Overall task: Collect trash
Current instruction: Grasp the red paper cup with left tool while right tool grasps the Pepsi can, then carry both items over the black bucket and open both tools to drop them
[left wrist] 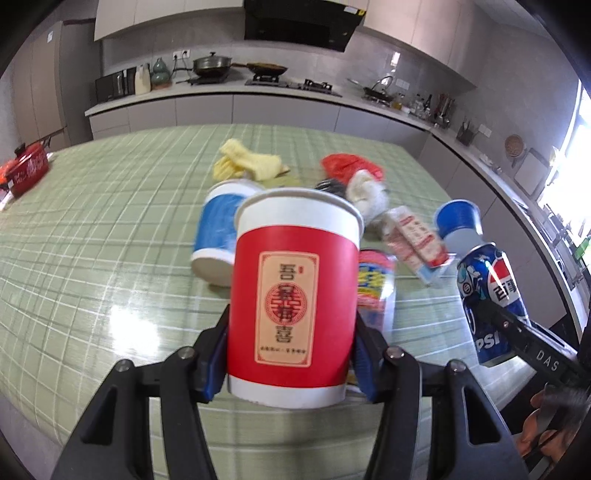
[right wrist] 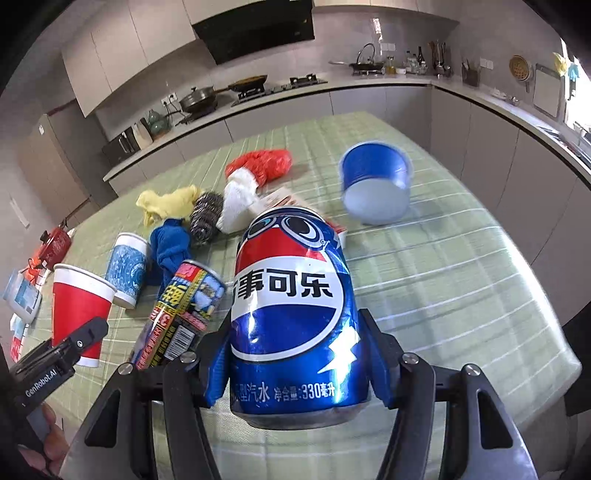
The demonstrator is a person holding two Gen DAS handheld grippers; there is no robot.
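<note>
and here we are over a tabletop dressed in a glossy green checked cloth, light bouncing off it, with a grey kitchen wrapping around behind: a long counter carrying a lidded pan and a gas hob, a dark extractor hood above, pale cabinets along the top. the left hand-held gripper has its blue pads clamped on both sides of a red paper cup, which sits upright between them, its base clear of the cloth. the right hand-held gripper is gripping a blue cola can the same way, pads pressed to its flanks. spread across the cloth behind them: a blue-and-white paper cup lying near the red one, a printed can on its side just beside the cola can, a blue rag, a yellow cloth, a steel scourer, a red plastic bag, and a blue tub tipped over well apart on the far right. a red pot sits at the far left edge.
</note>
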